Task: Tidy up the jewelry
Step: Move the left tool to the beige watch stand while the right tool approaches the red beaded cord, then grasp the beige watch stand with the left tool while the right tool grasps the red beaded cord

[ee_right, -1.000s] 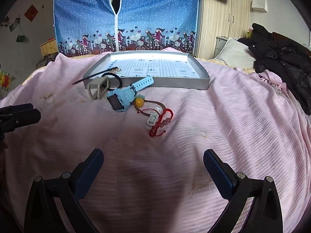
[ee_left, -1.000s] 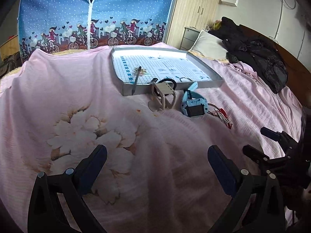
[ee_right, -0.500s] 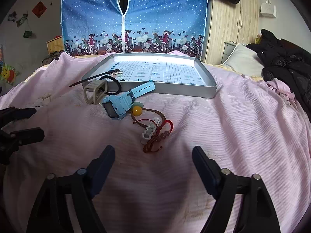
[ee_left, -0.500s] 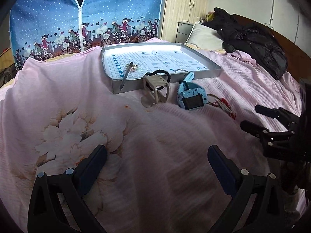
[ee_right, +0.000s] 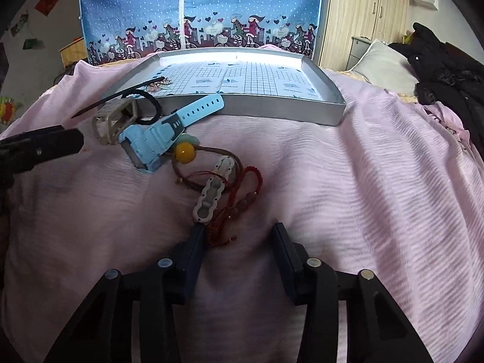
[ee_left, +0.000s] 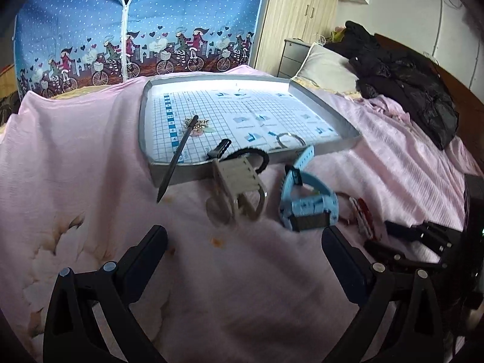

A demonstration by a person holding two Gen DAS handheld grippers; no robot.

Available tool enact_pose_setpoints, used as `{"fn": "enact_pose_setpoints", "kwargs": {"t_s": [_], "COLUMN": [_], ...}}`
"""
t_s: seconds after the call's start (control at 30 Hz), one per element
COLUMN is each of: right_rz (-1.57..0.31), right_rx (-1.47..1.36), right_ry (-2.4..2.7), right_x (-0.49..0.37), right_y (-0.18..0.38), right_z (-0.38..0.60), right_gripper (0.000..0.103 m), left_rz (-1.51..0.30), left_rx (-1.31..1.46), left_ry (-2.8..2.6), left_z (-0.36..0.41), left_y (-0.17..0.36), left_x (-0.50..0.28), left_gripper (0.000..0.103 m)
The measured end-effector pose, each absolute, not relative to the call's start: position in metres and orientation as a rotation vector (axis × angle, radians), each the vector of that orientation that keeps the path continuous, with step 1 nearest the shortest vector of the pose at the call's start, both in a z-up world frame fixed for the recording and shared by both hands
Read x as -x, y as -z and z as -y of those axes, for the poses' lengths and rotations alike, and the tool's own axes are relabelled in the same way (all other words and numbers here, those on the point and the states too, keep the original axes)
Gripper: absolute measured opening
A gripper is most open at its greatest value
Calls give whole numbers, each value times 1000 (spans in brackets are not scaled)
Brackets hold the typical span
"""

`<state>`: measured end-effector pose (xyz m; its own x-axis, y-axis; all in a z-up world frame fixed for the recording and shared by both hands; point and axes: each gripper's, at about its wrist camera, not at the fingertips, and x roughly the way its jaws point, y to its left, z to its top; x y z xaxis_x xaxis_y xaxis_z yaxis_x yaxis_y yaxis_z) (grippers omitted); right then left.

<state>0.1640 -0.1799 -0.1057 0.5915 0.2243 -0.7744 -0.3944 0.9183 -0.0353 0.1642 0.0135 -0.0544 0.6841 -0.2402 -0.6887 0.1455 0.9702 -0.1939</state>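
Where the pink bedspread (ee_right: 348, 181) dips in front of the right claw (ee_right: 236, 239), a small heap of jewelry lies loose: a red braided cord bracelet (ee_right: 252, 181) with dull reddish beads, a white scalloped clasp piece (ee_right: 211, 193), and a brown cord carrying a round amber bead (ee_right: 184, 151). The white piece has its long axis running from near the claw away toward the tray, leaning slightly right. The red cord's tail ends between the two fingertips, just beside the left one; whether it touches is unclear. This claw's jaws stand partly apart and grip nothing.

Beyond the heap lies a light-blue watch (ee_right: 157, 139), its face turned down-left and its strap stretching up-right to the wall of the shallow grey tray (ee_right: 272, 109). Left of it sits a beige watch (ee_left: 239, 193), with a black hair tie (ee_left: 257, 154) behind. A dark slender stick (ee_left: 177, 158) leans over the tray's front rim, tip on the bedspread, its upper end by a small gold ornament (ee_left: 201, 125) on the gridded lining. A thin ring (ee_left: 290, 139) also lies in the tray.

Wide open and empty, the left claw (ee_left: 242, 242) hovers low over the bedspread, the two watches just beyond its fingertips.
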Motion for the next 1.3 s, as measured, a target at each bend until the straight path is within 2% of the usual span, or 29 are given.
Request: {"fn": "enact_pose_setpoints", "kwargs": {"t_s": [0.2, 0.37, 0.47, 0.63, 0.83, 0.93, 0.97, 1.0, 1.27, 1.3], "right_rz": [-890, -899, -894, -867, -829, -808, -799, -790, -761, -764], "right_rx": [173, 164, 162, 177, 190, 223, 235, 244, 211, 197], "right_ry": [-398, -441, -449, -473, -507, -520, -525, -529, -537, -535], "right_x": [-185, -195, -196, -189, -174, -167, -164, -162, -147, -147], "right_y": [106, 106, 105, 100, 96, 95, 95, 94, 93, 93], "right_z": [180, 173, 169, 158, 144, 135, 132, 130, 134, 136], "right_gripper": [28, 14, 10, 9, 9, 9, 9, 9, 9, 9], "left_rz": [-739, -778, -801, -814, -842, -843, -839, -830, -793, -793], "left_rx": [212, 292, 323, 298, 331, 346, 347, 346, 322, 320], "left_ry": [250, 261, 263, 277, 283, 296, 305, 318, 354, 356], "left_z": [-23, -36, -41, -36, -38, -40, -40, -40, -32, -30], "left_y": [51, 61, 63, 64, 72, 74, 73, 72, 60, 59], "left_x": [-182, -193, -197, -196, -206, -207, -206, -204, -191, -189], "left_gripper": [94, 88, 87, 87, 66, 49, 38, 36, 33, 26]}}
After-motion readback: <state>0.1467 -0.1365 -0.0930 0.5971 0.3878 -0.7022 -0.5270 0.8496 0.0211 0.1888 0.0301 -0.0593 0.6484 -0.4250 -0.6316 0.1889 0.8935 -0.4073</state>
